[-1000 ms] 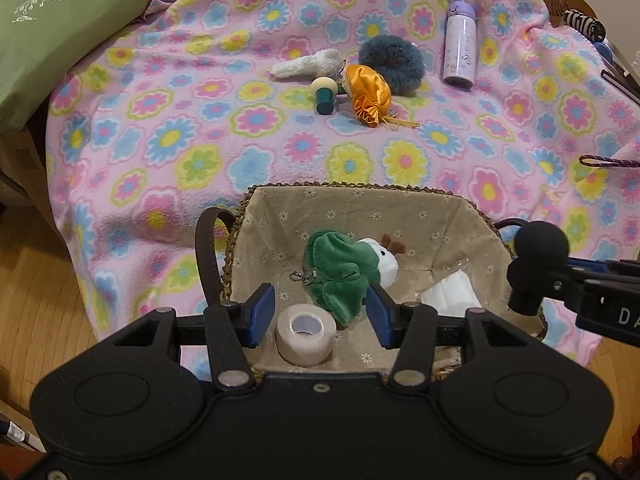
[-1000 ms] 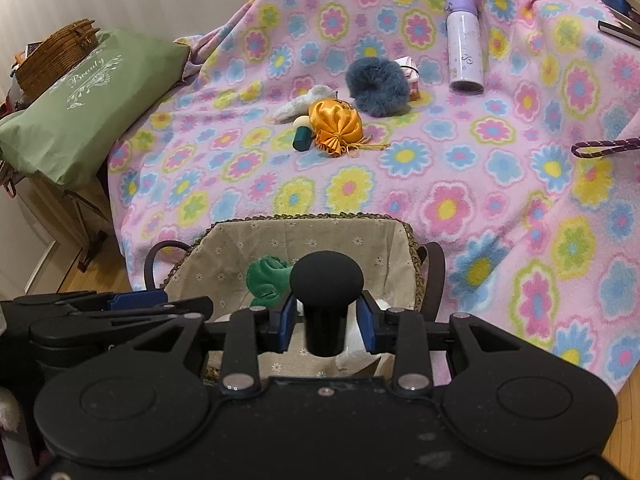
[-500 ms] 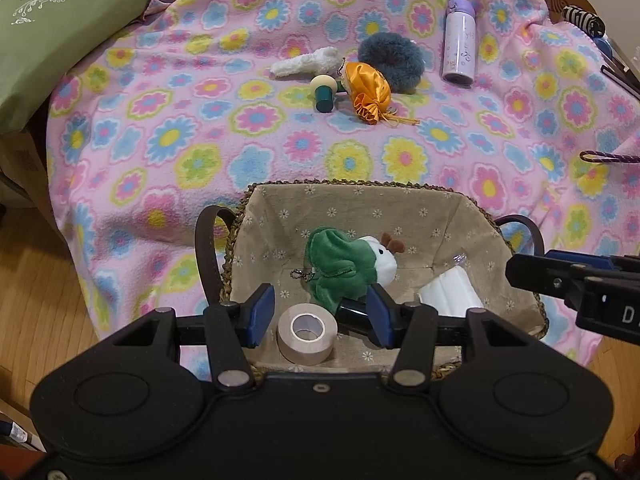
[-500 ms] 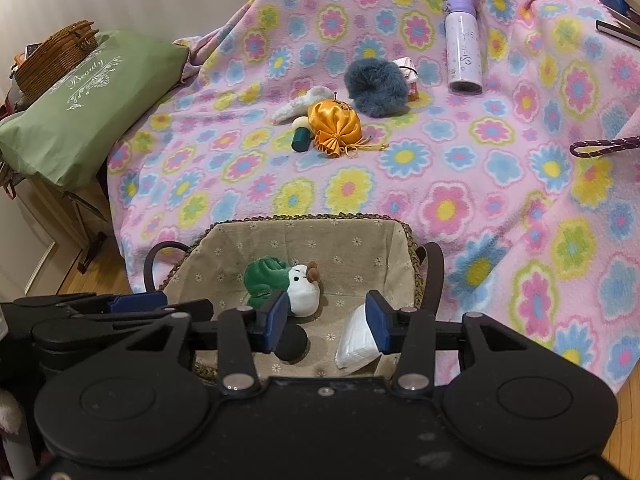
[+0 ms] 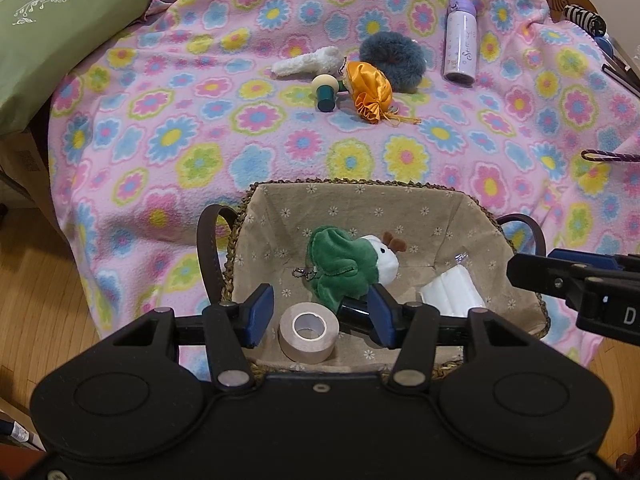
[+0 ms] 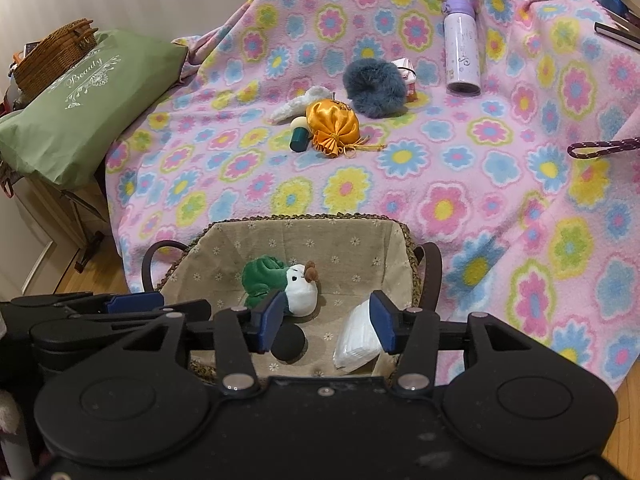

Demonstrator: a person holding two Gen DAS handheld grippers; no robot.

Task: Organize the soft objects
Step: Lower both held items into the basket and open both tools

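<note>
Basket: plush, tape, tissues, black massager; both grippers empty, right's jaws just opening

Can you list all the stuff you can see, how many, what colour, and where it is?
basket: 1, woven, beige flowered lining, near edge of blanket
plush toy: 1, green and white, in basket
tape roll: 1, beige, in basket
black mushroom-shaped piece: 1, in basket
tissue pack: 1, white, in basket
blanket: 1, pink, flowered
orange pouch: 1, on blanket
fluffy scrunchie: 1, blue-grey, on blanket
white fuzzy item: 1, on blanket
teal peg: 1, cream-capped, beside pouch
bottle: 1, lilac, on blanket
green cushion: 1, at left
left gripper: open, above basket
right gripper: open, jaws just opening, nothing between the pads
</note>
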